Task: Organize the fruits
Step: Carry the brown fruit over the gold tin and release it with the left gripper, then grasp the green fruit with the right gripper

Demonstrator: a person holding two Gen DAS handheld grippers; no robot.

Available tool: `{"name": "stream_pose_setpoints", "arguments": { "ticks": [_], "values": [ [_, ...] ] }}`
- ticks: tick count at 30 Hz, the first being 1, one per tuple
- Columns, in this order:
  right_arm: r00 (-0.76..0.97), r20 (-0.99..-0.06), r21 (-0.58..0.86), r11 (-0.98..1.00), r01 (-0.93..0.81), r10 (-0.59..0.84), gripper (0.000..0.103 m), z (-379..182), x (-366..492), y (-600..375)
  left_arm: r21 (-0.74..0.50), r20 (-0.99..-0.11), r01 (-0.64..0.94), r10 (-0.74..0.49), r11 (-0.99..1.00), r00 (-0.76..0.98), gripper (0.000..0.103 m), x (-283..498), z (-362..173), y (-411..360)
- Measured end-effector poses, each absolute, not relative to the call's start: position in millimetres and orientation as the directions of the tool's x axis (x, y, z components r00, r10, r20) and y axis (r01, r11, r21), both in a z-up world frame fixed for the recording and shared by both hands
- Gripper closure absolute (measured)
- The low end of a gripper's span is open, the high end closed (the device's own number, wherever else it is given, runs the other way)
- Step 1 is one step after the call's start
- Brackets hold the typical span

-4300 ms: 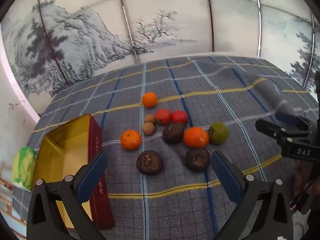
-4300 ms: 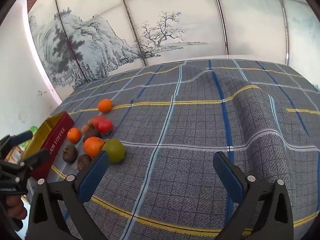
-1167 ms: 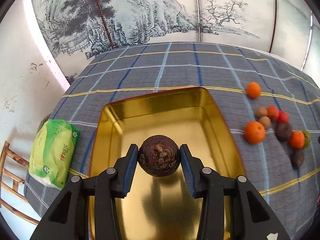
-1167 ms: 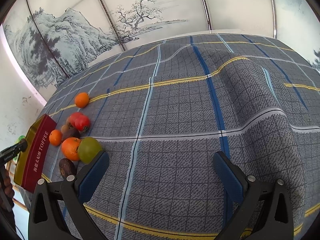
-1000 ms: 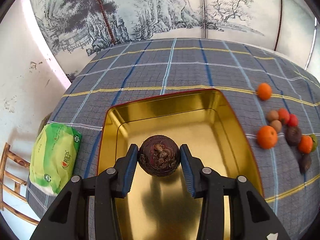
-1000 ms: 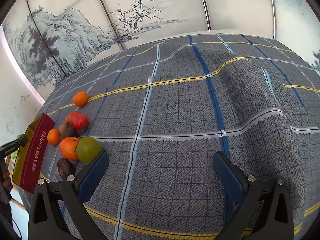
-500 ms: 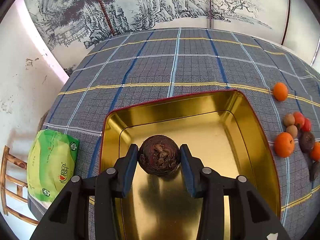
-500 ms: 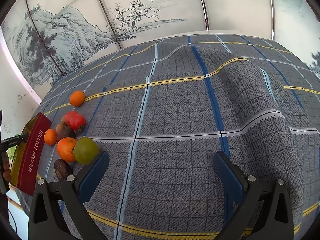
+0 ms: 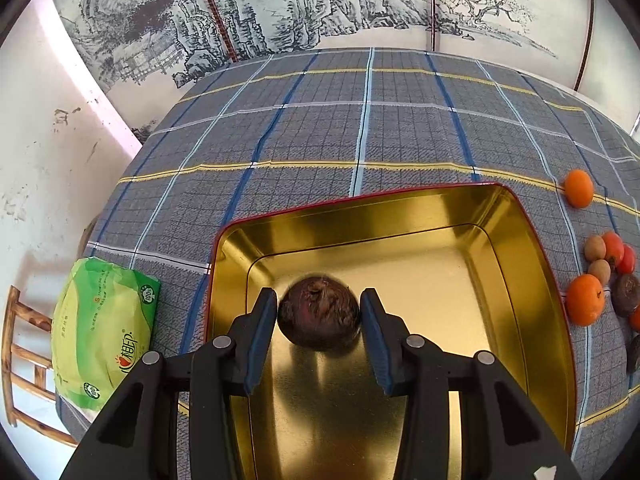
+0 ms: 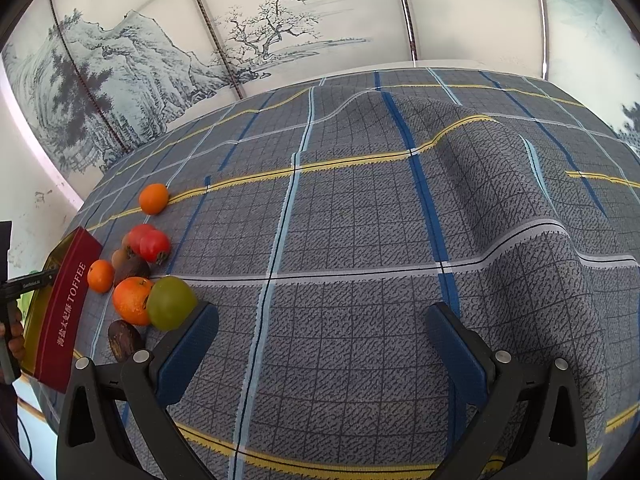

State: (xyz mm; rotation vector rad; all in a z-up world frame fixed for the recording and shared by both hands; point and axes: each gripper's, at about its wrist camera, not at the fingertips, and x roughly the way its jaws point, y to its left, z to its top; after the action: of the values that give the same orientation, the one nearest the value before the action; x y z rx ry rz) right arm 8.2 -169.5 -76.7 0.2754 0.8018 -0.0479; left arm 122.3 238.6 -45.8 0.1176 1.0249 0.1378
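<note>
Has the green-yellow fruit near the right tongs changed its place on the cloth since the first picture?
No. The green-yellow fruit lies against the big orange, beside the red tin, just as before. Only the camera view has shifted.

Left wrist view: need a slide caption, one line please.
Left gripper lowers a dark brown fruit into the gold tin.

left wrist: steeply down, close over tin [image 9: 520,216] | right wrist: slanting across cloth [image 10: 360,240] | shared: fruits [image 10: 132,300]
</note>
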Motion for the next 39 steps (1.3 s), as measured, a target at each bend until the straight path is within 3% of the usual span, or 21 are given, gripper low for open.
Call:
{"name": "stream_pose_setpoints", "arguments": {
  "ticks": [4, 6, 10, 12, 18, 24, 26, 28, 30, 34, 39],
  "values": [
    [0.697, -0.714, 0.227, 0.963, 0.146, 0.062, 0.0, -76.9, 8.2, -169.5, 0.181, -0.813, -0.061, 0.184, 0.982, 0.553, 0.058, 116.5, -37.1, 235.8],
    [0.697, -0.714, 0.226, 0.963, 0.146, 0.062, 0.0, -76.8, 8.1, -169.4, 0.183, -0.798, -0.068, 0.188, 0.981, 0.573, 0.048, 110.4, -30.5, 233.7],
    [0.697, -0.714, 0.226, 0.963, 0.146, 0.062, 0.0, -77.0, 7.8, -169.5, 0.118, -0.739, -0.071, 0.135, 0.99, 0.66, 0.045, 79.3, -1.6, 223.3],
    [0.698, -0.713, 0.229, 0.963, 0.146, 0.064, 0.0, -77.2, 7.4, -169.9, 0.071, -0.697, -0.056, 0.089, 0.996, 0.712, 0.031, 53.5, 15.5, 212.1],
    [0.701, -0.709, 0.239, 0.96, 0.144, 0.071, 0.0, -75.7, 8.2, -170.7, 0.003, -0.555, 0.043, -0.034, 0.999, 0.831, 0.005, -22.3, 40.7, 166.7],
    [0.72, -0.686, 0.272, 0.955, 0.12, 0.105, 0.002, -70.6, 7.3, -175.6, -0.008, -0.556, 0.176, -0.151, 0.984, 0.818, 0.003, -59.3, 31.5, 117.7],
    [0.73, -0.67, 0.28, 0.957, 0.075, 0.138, 0.01, -69.2, 2.6, -172.4, -0.036, -0.568, 0.204, -0.188, 0.978, 0.801, 0.003, -64.6, 27.2, 109.8],
    [0.718, -0.677, 0.25, 0.968, 0.023, 0.158, 0.024, -65.7, 2.4, -160.9, -0.067, -0.581, 0.232, -0.227, 0.97, 0.781, 0.003, -67.7, 24.6, 105.5],
    [0.706, -0.679, 0.242, 0.969, -0.047, 0.204, 0.029, -63.5, 3.8, -146.9, -0.084, -0.584, 0.24, -0.243, 0.967, 0.774, 0.003, -70.1, 23.3, 106.5],
    [0.697, -0.67, 0.148, 0.966, -0.211, 0.254, 0.031, -54.5, 9.2, -107.6, -0.107, -0.589, 0.237, -0.253, 0.966, 0.767, 0.004, -75.9, 21.4, 111.7],
    [0.677, -0.693, 0.083, 0.961, -0.264, 0.246, 0.031, -61.7, 20.1, -87.6, -0.069, -0.589, 0.204, -0.205, 0.977, 0.782, 0.004, -82.1, 20.5, 118.2]
  ]
}}
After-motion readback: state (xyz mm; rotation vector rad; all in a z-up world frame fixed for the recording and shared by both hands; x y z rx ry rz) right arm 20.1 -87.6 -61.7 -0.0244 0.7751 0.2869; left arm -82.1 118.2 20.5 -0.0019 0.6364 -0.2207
